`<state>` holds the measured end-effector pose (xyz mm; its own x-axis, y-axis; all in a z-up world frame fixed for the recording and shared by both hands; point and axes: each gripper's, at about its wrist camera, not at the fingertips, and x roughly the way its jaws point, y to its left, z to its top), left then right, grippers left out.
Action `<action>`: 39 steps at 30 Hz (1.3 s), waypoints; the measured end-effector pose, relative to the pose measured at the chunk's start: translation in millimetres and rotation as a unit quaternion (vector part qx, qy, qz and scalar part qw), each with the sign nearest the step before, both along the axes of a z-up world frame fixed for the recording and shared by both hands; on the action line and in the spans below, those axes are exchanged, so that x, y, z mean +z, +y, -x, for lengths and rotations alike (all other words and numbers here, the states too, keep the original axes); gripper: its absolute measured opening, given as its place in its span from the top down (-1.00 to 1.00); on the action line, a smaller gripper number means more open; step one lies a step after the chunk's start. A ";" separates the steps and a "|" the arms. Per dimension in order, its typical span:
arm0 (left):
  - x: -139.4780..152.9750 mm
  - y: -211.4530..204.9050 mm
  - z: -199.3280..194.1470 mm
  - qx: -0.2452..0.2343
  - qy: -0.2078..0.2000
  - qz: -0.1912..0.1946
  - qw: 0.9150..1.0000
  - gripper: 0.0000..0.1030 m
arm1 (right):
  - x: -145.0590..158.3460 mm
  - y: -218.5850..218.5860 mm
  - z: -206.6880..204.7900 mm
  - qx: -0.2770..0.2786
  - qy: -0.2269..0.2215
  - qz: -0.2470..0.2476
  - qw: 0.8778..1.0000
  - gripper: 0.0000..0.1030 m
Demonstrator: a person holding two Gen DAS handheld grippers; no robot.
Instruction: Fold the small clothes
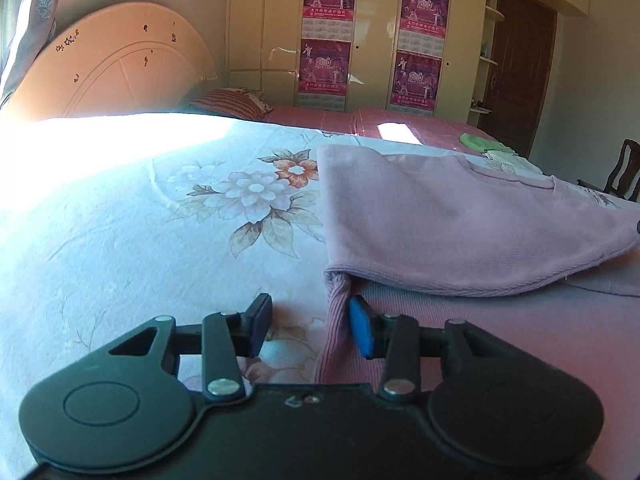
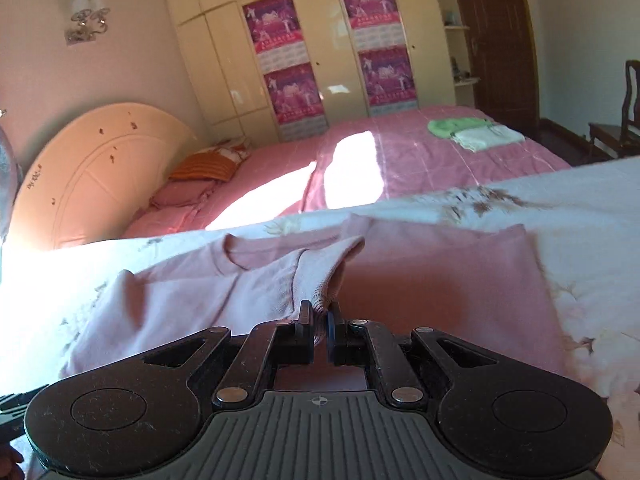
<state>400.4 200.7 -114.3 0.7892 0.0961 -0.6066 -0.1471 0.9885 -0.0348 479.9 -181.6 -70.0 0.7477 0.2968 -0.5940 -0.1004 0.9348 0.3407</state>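
Floral bedsheet [image 1: 160, 208] supports soft, limp pink sweater [image 1: 460, 216]. Right gripper [image 2: 320, 328] pinches its ribbed cuff; left gripper [image 1: 308, 328] stands open, straddling the near edge.

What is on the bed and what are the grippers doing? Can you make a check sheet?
Surface: floral sheet on the bed, bright sun patch on it.
Job's things: pink sweater, partly folded.
Clutter: green cloth and white cloth on the pink bed behind.
Grippers: left gripper open, sweater edge between its jaws; right gripper shut on a sweater fold.
Cables: nothing seen.
Surroundings: headboard, wardrobe with posters, door, chair.
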 end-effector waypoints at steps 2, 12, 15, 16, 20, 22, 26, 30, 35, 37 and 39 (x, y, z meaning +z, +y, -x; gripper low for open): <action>2.6 -3.1 -0.1 -0.009 -0.007 -0.002 1.000 0.27 | -7.2 -1.6 -0.5 0.001 0.006 0.004 1.000 0.90; 5.1 7.3 -3.5 -0.002 0.001 0.020 1.000 0.27 | -10.8 -1.0 12.6 0.007 0.005 0.009 1.000 0.90; 22.1 7.4 12.1 -0.003 -0.056 0.040 0.998 0.17 | -14.1 0.6 12.3 0.010 0.004 0.022 1.000 0.90; 27.5 3.3 13.5 -0.009 -0.072 0.045 0.996 0.11 | -18.8 1.2 8.6 0.008 0.014 0.026 1.000 0.90; 33.0 -15.3 -2.4 -0.051 -0.077 0.052 0.994 -0.11 | -18.1 -9.6 12.3 -0.042 0.010 0.040 0.998 0.89; 32.1 -24.4 -14.5 -0.084 -0.067 0.067 0.992 -0.11 | -7.9 -17.5 18.2 -0.041 -0.002 0.016 0.999 0.89; 23.1 -44.7 -15.4 -0.105 -0.062 0.056 0.991 -0.11 | -14.0 -18.3 4.7 -0.031 0.036 -0.012 0.999 0.05; 10.3 -52.2 -9.3 -0.085 -0.051 0.021 0.995 -0.11 | -30.7 -7.9 -11.3 0.009 0.065 -0.042 0.997 0.69; -0.8 -38.8 -15.4 -0.058 -0.021 0.006 0.998 -0.10 | 3.6 24.9 -17.4 0.062 0.009 0.005 0.998 0.87; 1.5 -33.3 -14.3 -0.050 -0.035 0.013 0.998 -0.10 | 50.2 30.4 -3.0 0.068 -0.082 0.001 0.994 0.87; 2.4 -32.1 -14.6 -0.045 -0.042 0.016 0.998 -0.10 | 82.5 25.8 13.8 0.064 -0.154 -0.012 0.986 0.87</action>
